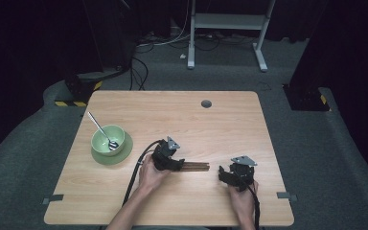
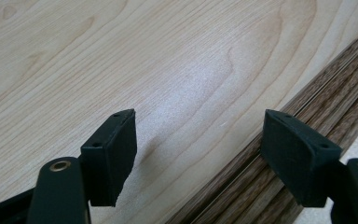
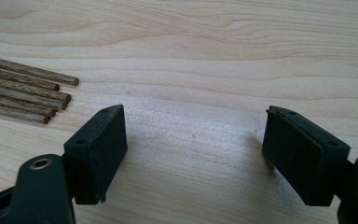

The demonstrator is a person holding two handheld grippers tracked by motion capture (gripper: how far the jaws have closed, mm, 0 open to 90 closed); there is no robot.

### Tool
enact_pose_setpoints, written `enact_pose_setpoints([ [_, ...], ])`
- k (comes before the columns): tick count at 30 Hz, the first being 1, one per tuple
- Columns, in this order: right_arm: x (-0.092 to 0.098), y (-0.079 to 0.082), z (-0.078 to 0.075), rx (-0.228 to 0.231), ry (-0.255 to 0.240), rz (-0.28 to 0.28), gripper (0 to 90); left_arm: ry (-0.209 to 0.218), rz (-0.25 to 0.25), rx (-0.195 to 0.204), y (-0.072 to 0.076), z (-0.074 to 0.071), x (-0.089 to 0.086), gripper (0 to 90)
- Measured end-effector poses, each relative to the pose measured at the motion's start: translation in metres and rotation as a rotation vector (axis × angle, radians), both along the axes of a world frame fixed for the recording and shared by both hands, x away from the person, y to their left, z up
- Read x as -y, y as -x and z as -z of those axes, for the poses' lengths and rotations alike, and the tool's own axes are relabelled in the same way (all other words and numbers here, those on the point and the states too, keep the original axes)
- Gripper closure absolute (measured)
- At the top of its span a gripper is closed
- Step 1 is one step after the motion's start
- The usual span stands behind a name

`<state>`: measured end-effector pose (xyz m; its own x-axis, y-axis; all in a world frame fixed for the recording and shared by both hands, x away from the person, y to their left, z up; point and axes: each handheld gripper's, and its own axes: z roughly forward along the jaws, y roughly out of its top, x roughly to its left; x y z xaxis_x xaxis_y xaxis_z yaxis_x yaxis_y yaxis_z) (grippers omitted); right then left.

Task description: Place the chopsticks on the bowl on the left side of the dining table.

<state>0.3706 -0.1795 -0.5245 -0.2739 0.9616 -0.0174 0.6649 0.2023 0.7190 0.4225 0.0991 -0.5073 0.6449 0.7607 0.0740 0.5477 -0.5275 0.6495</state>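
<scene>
Both jaws spread wide: left gripper (image 2: 198, 156) beside the chopsticks (image 2: 326, 93), right gripper (image 3: 193, 151) over bare surface (image 3: 214, 56).

Location: lab / recording studio, not a home. Evidence: lone wood-top desk (image 1: 172, 115) on grey carpet (image 1: 306, 143), black curtains (image 1: 28, 38), loose cables (image 1: 139, 67), hazard-taped stand bases (image 1: 69, 103), metal equipment frame (image 1: 225, 21) at rear.

No legible text or labels
</scene>
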Motion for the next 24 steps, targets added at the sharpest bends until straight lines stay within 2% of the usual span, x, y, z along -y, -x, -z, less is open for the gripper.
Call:
enact_pose_setpoints([
  [7,0.000,0.000,0.000,0.000,0.000,0.000,21.1,0.008,-0.008,-0.005,-0.003,0.003,0.001,27.6],
  [20,0.000,0.000,0.000,0.000,0.000,0.000,21.1,-0.003,-0.017,-0.017,-0.010,0.003,0.000,28.9],
  [24,0.000,0.000,0.000,0.000,0.000,0.000,21.2,0.008,-0.020,-0.028,-0.013,0.003,-0.003,29.9],
])
